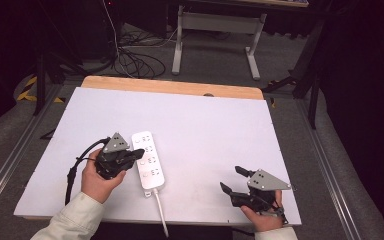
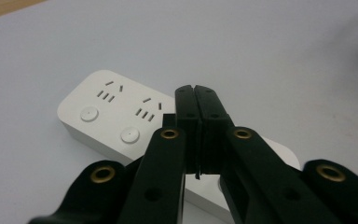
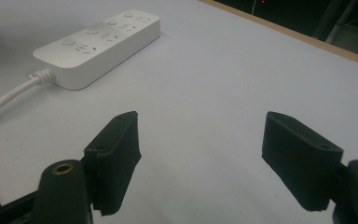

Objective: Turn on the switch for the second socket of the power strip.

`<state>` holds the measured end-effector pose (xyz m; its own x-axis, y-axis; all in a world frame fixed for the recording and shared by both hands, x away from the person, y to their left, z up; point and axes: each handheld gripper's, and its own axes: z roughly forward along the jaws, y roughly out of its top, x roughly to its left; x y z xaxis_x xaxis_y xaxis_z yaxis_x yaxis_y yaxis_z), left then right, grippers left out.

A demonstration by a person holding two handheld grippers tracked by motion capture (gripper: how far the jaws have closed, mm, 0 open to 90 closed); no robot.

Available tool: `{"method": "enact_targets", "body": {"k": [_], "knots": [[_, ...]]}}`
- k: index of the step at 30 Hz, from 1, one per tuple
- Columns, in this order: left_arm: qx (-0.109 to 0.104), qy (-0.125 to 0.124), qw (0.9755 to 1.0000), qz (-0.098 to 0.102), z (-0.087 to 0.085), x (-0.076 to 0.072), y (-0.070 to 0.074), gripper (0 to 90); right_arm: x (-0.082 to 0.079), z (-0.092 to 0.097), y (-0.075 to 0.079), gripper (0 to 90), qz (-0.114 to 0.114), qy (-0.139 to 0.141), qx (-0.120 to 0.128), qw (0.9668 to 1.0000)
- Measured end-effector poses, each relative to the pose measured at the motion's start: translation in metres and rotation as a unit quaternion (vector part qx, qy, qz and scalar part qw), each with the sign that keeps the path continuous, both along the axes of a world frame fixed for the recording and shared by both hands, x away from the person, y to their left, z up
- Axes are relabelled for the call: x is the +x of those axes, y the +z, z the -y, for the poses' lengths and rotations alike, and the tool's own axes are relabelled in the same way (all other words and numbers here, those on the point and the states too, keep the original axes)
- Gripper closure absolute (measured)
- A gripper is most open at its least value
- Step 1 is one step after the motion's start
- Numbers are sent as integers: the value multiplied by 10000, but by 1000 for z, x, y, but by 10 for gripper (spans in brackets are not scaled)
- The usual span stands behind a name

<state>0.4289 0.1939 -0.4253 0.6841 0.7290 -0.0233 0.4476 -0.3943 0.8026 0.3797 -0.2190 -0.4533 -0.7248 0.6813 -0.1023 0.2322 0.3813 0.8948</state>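
The white table (image 1: 205, 125) had a bare wooden strip (image 1: 180, 87) along its far edge. Behind it, black cables (image 1: 135, 62) lay tangled on the grey floor (image 1: 215, 55), near the pale legs of another desk (image 1: 215, 22).

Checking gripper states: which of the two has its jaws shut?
The left gripper: its pads meet, empty, over the power strip. The right gripper stands wide open above the bare table.
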Motion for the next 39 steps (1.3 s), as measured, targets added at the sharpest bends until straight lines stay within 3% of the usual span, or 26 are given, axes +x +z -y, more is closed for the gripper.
{"method": "enact_targets", "body": {"k": [15,17,31,39], "knots": [[223,27,9989,-419,5,12,-10,898,0,0,0,276,15,-2,-7,10000],[375,45,9983,-445,6,13,-12,898,0,-1,0,277,18,7,-11,10000],[686,96,9947,-761,12,19,-21,898,0,-2,-1,276,18,47,-35,10000],[830,155,9929,-843,14,21,-24,898,0,-2,-1,277,22,55,-43,10000]]}}
